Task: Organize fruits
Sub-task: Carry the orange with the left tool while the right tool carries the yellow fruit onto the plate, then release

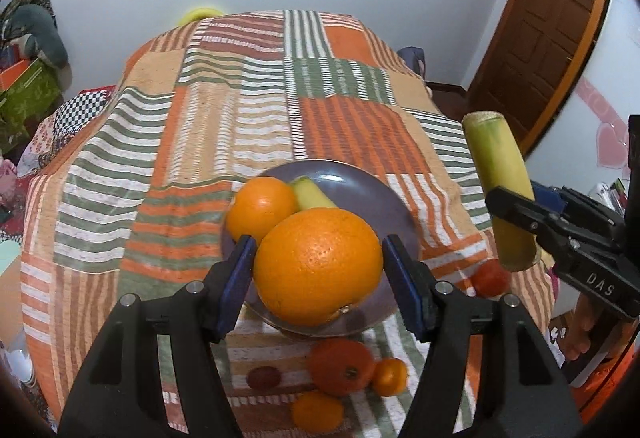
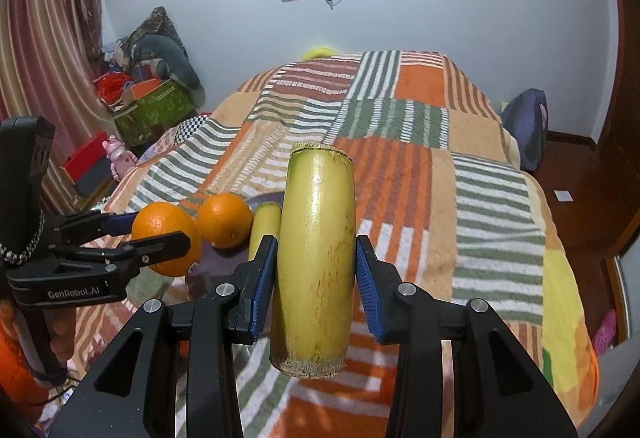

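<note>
Orange and red loose fruit lay nearest on the striped blanket [image 1: 192,125] of the bed: a ribbed tomato-like fruit [image 1: 341,366], two small citrus [image 1: 390,376] beside and in front of it, a dark red one [image 1: 263,376] to its left, and another red one [image 1: 489,278] off to the right, all still off the plate.

Just beyond them the left gripper [image 1: 318,264] had its jaws clenched on a large orange [image 1: 318,264], blue pads pressed to either side, the fruit held over the near part of the grey plate [image 1: 360,181]. On the plate behind it sat a second orange [image 1: 264,209] and a short yellow-green stalk piece [image 1: 310,195], close together. To the right, the right gripper [image 2: 316,278] grasped a longer yellow-green cut stalk [image 2: 316,258] upright, carried in the air near the plate's right side.

Farther off the blanket ran empty to the wall.

Trouble looked likeliest at the plate. It was small and already crowded, so a round orange set on the sloping rim could roll off onto the soft blanket, or nudge the other orange out. Both grippers were converging on the same spot and might knock together. The smooth stalk, pinched only mid-length, could also swivel or slide in its jaws.
</note>
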`<state>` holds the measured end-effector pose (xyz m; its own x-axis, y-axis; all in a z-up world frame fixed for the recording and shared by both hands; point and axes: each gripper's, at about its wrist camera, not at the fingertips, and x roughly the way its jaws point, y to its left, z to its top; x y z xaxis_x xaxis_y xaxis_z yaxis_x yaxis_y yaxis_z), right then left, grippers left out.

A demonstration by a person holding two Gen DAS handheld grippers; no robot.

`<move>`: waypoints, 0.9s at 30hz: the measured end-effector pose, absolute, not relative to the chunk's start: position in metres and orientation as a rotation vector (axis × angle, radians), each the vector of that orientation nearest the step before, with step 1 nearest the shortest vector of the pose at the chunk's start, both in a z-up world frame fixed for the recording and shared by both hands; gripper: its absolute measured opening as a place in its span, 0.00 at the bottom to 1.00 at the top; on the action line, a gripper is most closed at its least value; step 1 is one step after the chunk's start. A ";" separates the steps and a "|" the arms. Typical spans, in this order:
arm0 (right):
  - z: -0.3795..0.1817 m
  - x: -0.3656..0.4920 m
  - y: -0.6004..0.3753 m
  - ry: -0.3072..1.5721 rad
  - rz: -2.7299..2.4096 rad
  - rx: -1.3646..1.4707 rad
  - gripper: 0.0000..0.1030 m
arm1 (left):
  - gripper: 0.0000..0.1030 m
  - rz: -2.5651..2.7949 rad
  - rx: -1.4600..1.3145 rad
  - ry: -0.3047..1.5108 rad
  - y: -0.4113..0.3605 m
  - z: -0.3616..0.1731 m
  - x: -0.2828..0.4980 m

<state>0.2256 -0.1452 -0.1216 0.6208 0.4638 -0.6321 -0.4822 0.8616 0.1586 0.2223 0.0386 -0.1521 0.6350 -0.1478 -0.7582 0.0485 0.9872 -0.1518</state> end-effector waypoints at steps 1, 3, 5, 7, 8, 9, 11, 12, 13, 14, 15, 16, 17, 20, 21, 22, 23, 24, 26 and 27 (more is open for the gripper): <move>-0.122 0.228 -0.142 0.718 0.547 -0.030 0.35 | 0.62 -0.109 -0.125 0.879 0.042 -0.154 0.224; -0.124 0.233 -0.135 0.719 0.554 -0.036 0.35 | 0.62 -0.102 -0.132 0.889 0.047 -0.158 0.228; -0.126 0.239 -0.130 0.724 0.559 -0.042 0.35 | 0.62 -0.098 -0.137 0.899 0.051 -0.163 0.231; -0.130 0.244 -0.124 0.732 0.563 -0.050 0.35 | 0.62 -0.096 -0.136 0.909 0.053 -0.169 0.235; -0.132 0.247 -0.121 0.736 0.563 -0.053 0.35 | 0.62 -0.095 -0.137 0.915 0.054 -0.172 0.236; -0.135 0.250 -0.118 0.742 0.564 -0.054 0.35 | 0.62 -0.096 -0.138 0.921 0.055 -0.175 0.238; -0.137 0.255 -0.114 0.746 0.569 -0.053 0.35 | 0.62 -0.100 -0.143 0.935 0.055 -0.182 0.242; -0.138 0.257 -0.112 0.749 0.571 -0.054 0.35 | 0.62 -0.102 -0.145 0.940 0.055 -0.184 0.243; -0.140 0.259 -0.108 0.753 0.573 -0.058 0.35 | 0.62 -0.105 -0.147 0.947 0.055 -0.188 0.245; -0.142 0.261 -0.105 0.756 0.574 -0.064 0.35 | 0.62 -0.108 -0.149 0.954 0.055 -0.191 0.247; -0.145 0.263 -0.102 0.758 0.573 -0.072 0.35 | 0.62 -0.110 -0.151 0.958 0.055 -0.192 0.249; -0.146 0.266 -0.100 0.760 0.573 -0.081 0.35 | 0.62 -0.111 -0.151 0.965 0.054 -0.196 0.250; -0.149 0.268 -0.097 0.764 0.572 -0.090 0.35 | 0.62 -0.112 -0.151 0.969 0.054 -0.198 0.251; -0.156 0.274 -0.092 0.782 0.575 -0.103 0.35 | 0.62 -0.125 -0.154 0.986 0.051 -0.206 0.254; -0.159 0.276 -0.090 0.790 0.577 -0.104 0.35 | 0.62 -0.129 -0.152 0.991 0.050 -0.209 0.255; -0.161 0.278 -0.089 0.797 0.577 -0.105 0.35 | 0.62 -0.130 -0.151 0.994 0.049 -0.211 0.256; -0.164 0.279 -0.089 0.804 0.576 -0.106 0.35 | 0.62 -0.131 -0.148 0.998 0.048 -0.213 0.256; -0.166 0.281 -0.088 0.810 0.577 -0.107 0.35 | 0.62 -0.132 -0.148 1.001 0.048 -0.215 0.258; -0.170 0.283 -0.086 0.824 0.576 -0.107 0.35 | 0.62 -0.133 -0.148 0.999 0.048 -0.217 0.259; -0.173 0.285 -0.086 0.831 0.575 -0.108 0.35 | 0.62 -0.134 -0.146 0.998 0.048 -0.217 0.260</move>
